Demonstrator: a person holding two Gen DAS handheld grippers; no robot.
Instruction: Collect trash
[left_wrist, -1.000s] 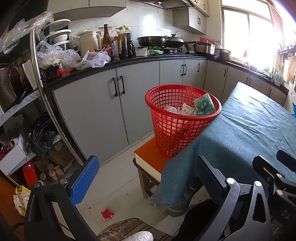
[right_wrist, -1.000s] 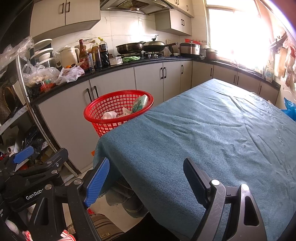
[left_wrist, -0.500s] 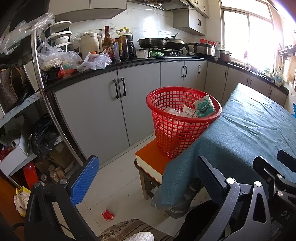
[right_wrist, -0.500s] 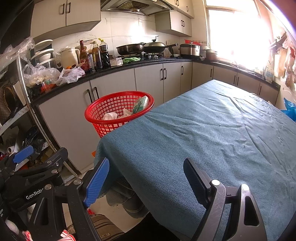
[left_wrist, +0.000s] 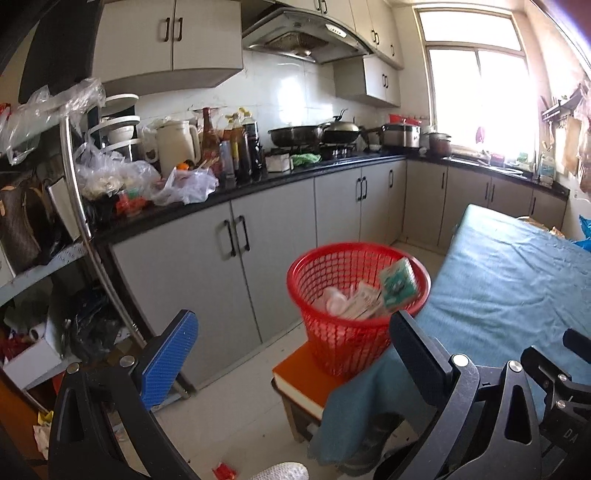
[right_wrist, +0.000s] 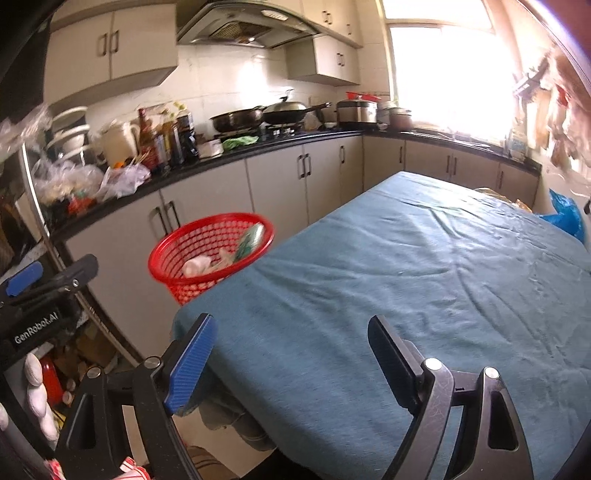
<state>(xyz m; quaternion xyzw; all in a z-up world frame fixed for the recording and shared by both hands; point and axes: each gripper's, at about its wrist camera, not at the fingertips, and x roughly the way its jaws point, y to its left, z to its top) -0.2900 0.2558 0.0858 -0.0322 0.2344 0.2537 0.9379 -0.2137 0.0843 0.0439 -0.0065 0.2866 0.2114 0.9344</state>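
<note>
A red mesh basket (left_wrist: 343, 347) stands on an orange stool (left_wrist: 299, 376) at the corner of the teal-covered table (left_wrist: 509, 280). A green packet (left_wrist: 399, 284) and white wrappers (left_wrist: 340, 299) lie inside it. My left gripper (left_wrist: 291, 321) hangs open short of the basket, with nothing between its fingers. My right gripper (right_wrist: 291, 321) hovers over the near end of the table (right_wrist: 406, 277); its jaws are opening and hold nothing. The basket (right_wrist: 192, 291) shows at left in the right wrist view. A small red scrap (left_wrist: 224, 470) lies on the floor.
Grey cabinets (left_wrist: 266, 266) under a black worktop crowded with bottles, bags and pans run behind the basket. A metal rack (left_wrist: 77, 192) full of clutter stands at the left. A blue bag (right_wrist: 565, 218) sits past the table's far right edge.
Both grippers have risen and tipped upward, so the basket sits lower in each view and more of the wall cabinets shows. Both stay empty.
</note>
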